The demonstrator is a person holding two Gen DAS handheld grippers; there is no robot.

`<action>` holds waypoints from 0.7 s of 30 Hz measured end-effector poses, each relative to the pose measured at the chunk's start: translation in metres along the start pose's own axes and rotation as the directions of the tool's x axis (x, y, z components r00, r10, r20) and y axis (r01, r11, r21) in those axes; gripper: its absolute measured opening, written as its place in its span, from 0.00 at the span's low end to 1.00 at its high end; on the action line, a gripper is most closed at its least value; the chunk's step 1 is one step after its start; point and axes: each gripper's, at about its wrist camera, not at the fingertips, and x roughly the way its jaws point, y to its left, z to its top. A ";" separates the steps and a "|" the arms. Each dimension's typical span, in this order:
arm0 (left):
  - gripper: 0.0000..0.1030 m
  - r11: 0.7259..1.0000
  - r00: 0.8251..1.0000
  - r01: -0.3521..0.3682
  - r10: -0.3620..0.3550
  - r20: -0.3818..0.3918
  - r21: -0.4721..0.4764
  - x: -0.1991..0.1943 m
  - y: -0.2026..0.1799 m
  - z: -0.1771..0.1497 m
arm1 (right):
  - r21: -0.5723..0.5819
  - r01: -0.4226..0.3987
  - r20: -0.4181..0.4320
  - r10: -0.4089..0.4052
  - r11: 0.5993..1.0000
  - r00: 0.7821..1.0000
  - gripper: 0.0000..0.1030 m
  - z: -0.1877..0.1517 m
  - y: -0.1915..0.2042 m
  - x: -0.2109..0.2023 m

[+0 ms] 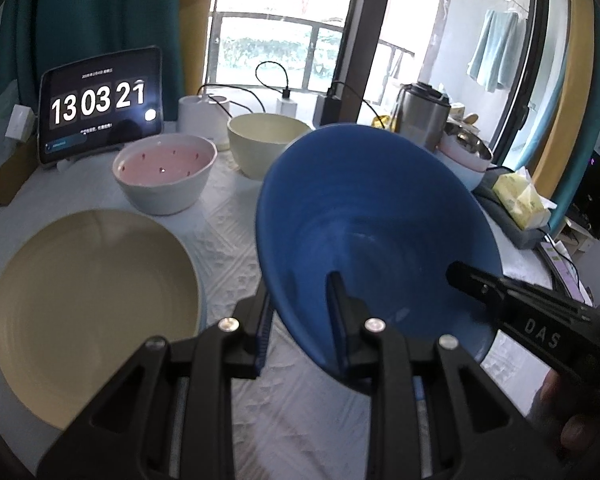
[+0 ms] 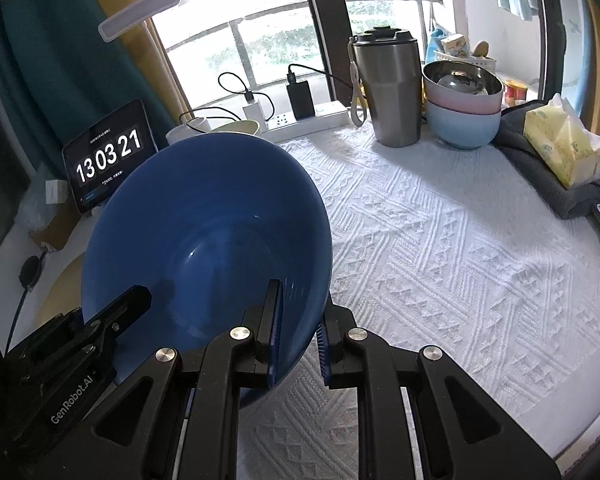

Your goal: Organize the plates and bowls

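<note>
Plates and bowls are only partly sorted, I judge. My cream plate [image 1: 92, 312] lies flat on the white cloth [image 2: 460, 240], seemingly with another plate under it. My blue plate [image 1: 372, 232] hangs tilted above the cloth just right of it, my left tongs [image 1: 300, 320] pinching its near rim and my right tongs [image 2: 298, 320] pinching the opposite rim. Behind, the pink bowl [image 1: 165, 172] and cream bowl [image 1: 266, 142] sit unstacked.
</note>
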 end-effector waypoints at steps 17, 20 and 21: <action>0.29 1.000 1.000 -0.015 0.015 -0.008 -0.009 -0.003 0.012 0.003 | 0.035 0.048 -0.003 -0.048 0.998 0.999 0.17 0.009 -0.008 0.002; 0.29 1.000 1.000 -0.017 0.017 0.006 -0.021 -0.008 0.016 0.005 | 0.038 0.052 0.006 -0.052 0.998 0.999 0.17 0.011 -0.008 -0.002; 0.29 1.000 1.000 -0.017 0.017 0.013 -0.025 -0.010 0.018 0.006 | 0.038 0.054 0.008 -0.054 0.998 0.999 0.17 0.012 -0.007 -0.003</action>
